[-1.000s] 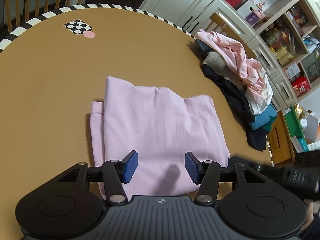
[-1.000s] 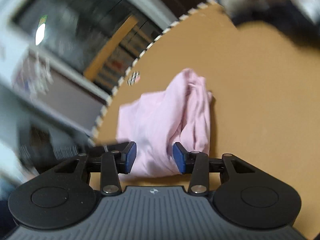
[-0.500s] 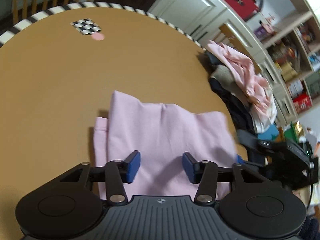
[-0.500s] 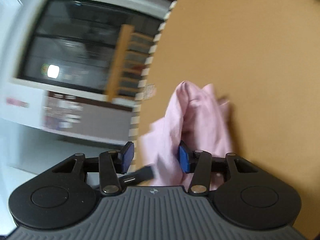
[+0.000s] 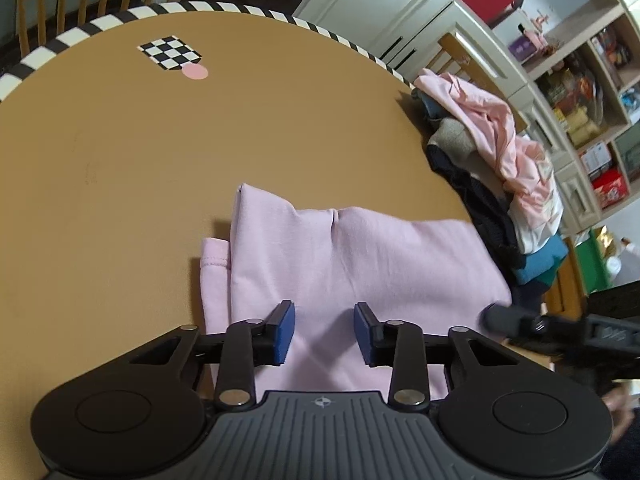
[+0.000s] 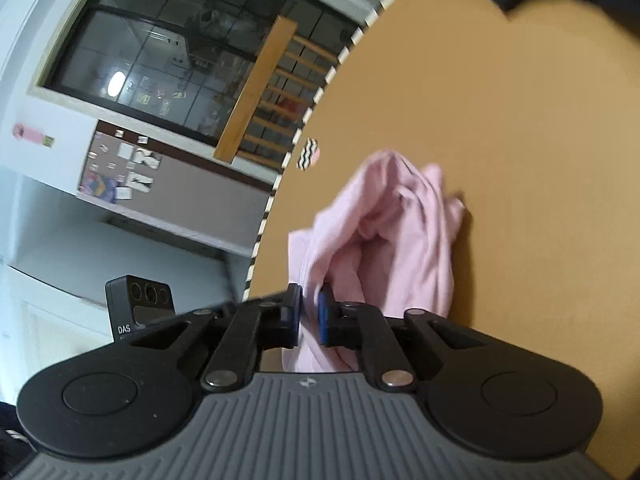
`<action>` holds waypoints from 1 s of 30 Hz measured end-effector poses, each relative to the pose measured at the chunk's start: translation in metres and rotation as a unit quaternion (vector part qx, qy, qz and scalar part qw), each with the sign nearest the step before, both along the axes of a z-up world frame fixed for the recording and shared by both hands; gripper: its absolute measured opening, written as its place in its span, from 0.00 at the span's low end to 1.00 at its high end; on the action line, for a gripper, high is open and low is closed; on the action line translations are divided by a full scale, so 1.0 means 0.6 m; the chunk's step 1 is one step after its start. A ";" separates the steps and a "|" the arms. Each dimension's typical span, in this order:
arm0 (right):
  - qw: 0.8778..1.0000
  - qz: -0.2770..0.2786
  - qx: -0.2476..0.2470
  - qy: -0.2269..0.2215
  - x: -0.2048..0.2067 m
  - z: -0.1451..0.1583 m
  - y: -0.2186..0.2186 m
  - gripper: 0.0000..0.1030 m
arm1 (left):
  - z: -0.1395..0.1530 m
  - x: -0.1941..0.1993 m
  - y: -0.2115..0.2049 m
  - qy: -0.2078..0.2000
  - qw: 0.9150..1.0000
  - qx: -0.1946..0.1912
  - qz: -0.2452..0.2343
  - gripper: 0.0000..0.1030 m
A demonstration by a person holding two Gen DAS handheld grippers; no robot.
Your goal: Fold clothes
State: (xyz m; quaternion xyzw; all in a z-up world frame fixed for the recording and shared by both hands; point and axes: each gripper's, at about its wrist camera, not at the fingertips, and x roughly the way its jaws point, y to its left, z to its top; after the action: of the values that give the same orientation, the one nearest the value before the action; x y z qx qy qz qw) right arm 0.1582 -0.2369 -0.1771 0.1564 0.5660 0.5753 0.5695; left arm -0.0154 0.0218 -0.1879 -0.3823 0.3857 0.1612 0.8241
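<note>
Where folded, smooth pink garment

Pink garment: folded, lying on my round brown table; one edge bunched and pinched by my right gripper.
</note>
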 end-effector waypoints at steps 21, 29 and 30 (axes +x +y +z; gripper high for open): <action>0.983 -0.069 -0.075 -0.154 -0.014 0.060 -0.035 0.08 | 0.084 -0.027 0.007 -0.048 0.996 0.062 0.034 0.71; 0.949 0.037 -0.122 -0.287 -0.107 0.015 0.087 0.00 | 0.019 0.039 -0.017 0.022 0.992 0.118 0.026 0.44; 0.954 0.030 -0.124 -0.272 -0.096 0.007 0.082 0.00 | 0.015 0.037 -0.015 0.024 0.991 0.127 0.023 0.42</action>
State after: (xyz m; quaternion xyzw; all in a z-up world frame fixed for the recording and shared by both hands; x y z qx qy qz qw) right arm 0.1006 -0.1877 -0.1728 -0.0950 0.4607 0.5380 0.6995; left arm 0.0069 0.0127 -0.1791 -0.2796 0.3723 0.2371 0.8527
